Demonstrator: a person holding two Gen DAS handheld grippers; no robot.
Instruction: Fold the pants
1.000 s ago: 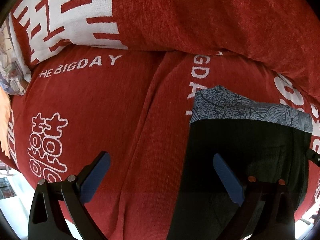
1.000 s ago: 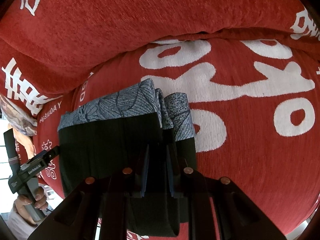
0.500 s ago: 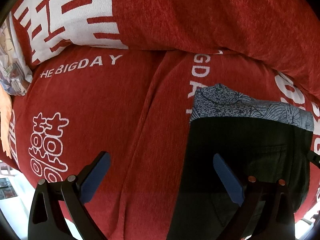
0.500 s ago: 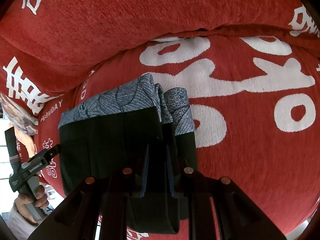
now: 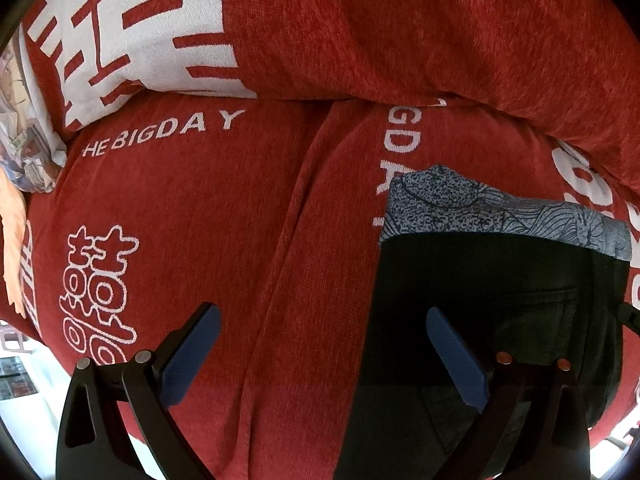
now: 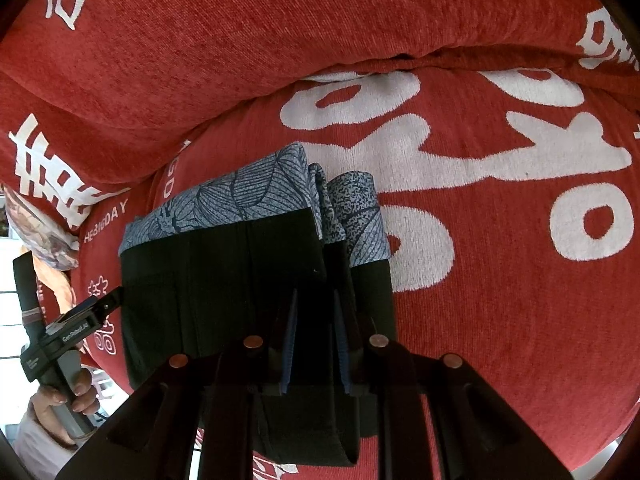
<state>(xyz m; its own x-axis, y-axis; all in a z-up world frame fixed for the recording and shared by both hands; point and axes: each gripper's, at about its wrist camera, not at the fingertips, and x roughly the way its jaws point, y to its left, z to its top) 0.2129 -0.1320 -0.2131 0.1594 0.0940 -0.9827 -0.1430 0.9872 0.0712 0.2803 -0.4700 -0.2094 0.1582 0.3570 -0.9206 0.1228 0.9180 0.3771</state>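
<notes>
right wrist view: right gripper [image 6: 314, 336] pinches folded pants [image 6: 224, 268].

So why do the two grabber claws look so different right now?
The left gripper is wide open with nothing between its blue pads, while the right gripper is squeezed shut on the pants. The left one hangs over the bare red sofa cover beside the pants; the right one sits at the pants' black edge, pinching a fold. Both have black arms and blue pads.
</notes>
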